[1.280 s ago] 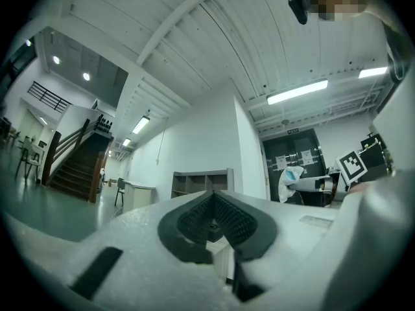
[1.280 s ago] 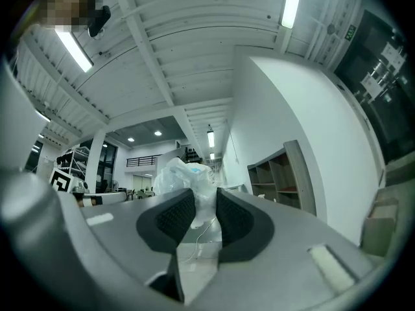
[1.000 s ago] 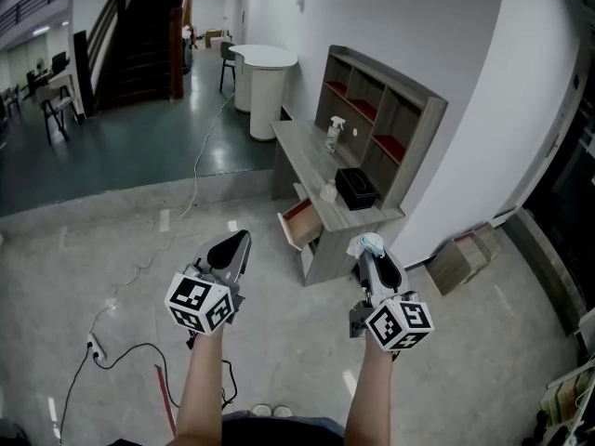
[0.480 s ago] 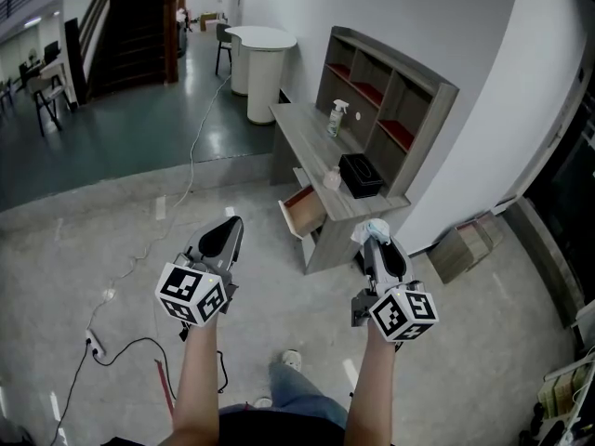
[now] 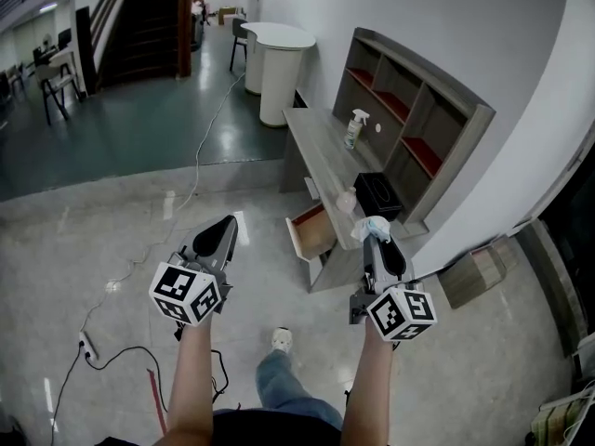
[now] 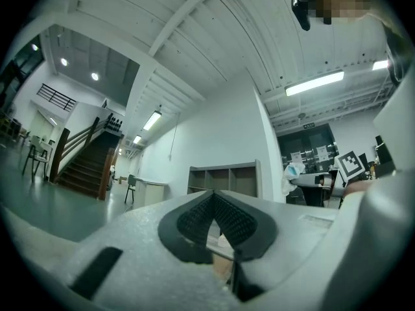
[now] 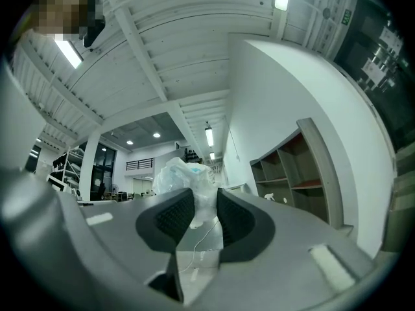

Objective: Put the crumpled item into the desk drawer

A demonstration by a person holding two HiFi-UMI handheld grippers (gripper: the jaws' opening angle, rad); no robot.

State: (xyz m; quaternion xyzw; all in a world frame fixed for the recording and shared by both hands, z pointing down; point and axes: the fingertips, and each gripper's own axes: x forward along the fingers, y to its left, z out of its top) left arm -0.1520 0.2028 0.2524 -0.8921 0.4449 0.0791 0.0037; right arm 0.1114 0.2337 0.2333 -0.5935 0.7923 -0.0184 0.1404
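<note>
My right gripper is shut on the crumpled item, a white and pale-blue wad that sticks up between the pads. In the right gripper view the crumpled item bulges above the jaws of the right gripper. My left gripper is held out to the left, shut and with nothing in it; its pads meet at the tip of the left gripper. The grey desk stands ahead against the wall, its drawer pulled open toward me, just left of the right gripper's tip.
On the desk are a spray bottle, a black box and a small bottle, with a shelf unit behind. A cardboard box lies right of the desk. Cables trail over the floor at left. A white round table stands farther back.
Both grippers have moved forward toward the desk, and the desk and open drawer now appear closer. A leg and shoe have come into view below. The grip on the crumpled item is unchanged.
</note>
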